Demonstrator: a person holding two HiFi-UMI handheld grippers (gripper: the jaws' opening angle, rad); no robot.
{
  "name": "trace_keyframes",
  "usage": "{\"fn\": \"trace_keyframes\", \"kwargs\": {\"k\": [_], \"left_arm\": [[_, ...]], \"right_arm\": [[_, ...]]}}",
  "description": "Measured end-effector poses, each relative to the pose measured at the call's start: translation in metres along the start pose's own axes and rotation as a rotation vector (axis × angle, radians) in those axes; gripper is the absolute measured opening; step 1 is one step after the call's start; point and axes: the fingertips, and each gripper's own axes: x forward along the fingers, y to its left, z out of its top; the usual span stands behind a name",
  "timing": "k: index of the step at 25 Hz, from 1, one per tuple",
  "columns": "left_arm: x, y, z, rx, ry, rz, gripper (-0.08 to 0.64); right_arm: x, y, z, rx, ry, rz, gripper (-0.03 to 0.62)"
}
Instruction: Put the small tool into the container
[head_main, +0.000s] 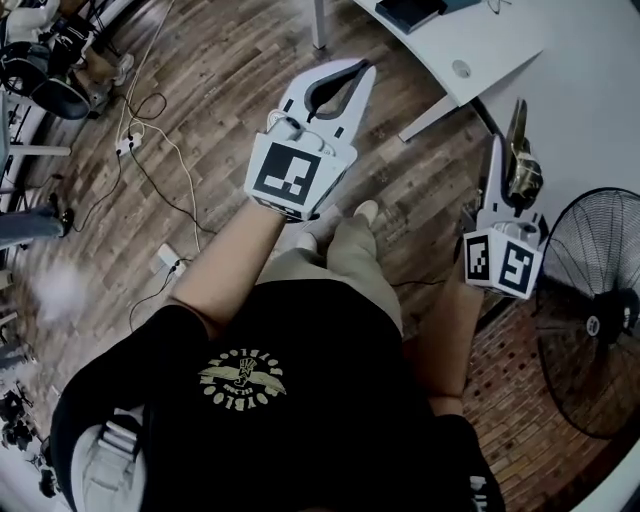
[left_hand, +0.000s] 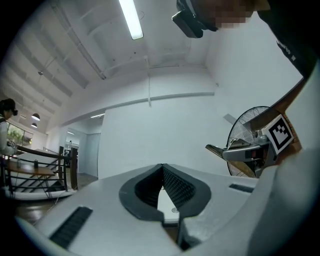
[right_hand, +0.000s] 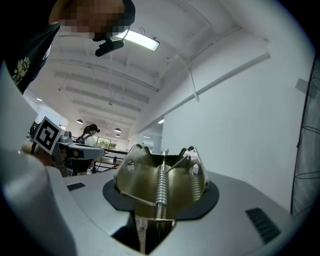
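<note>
My right gripper (head_main: 512, 150) is shut on the small tool (head_main: 521, 168), a brass-coloured metal clip with a coil spring. The tool (right_hand: 161, 187) fills the space between the jaws in the right gripper view, its two toothed ends pointing outward. In the left gripper view, the right gripper (left_hand: 235, 152) shows from the side with the tool's tip sticking out. My left gripper (head_main: 362, 70) is held out in front of the person's body, its dark pads meeting at the tips (left_hand: 162, 167) with nothing between them. I see no container in any view.
The person stands on a wooden floor (head_main: 230, 80) with cables (head_main: 150, 150) and a power strip (head_main: 168, 258) to the left. A white desk (head_main: 470, 50) lies ahead on the right. A standing fan (head_main: 590, 310) is close beside the right gripper.
</note>
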Motion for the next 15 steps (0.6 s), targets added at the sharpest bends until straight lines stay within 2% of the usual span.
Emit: {"fn": "trace_keyframes", "kwargs": {"k": [15], "left_arm": [[0.1,0.017,-0.023,-0.028,0.015,0.051,0.008]], "right_arm": [[0.093,-0.04,-0.03,0.035,0.038,0.139,0.164]]}}
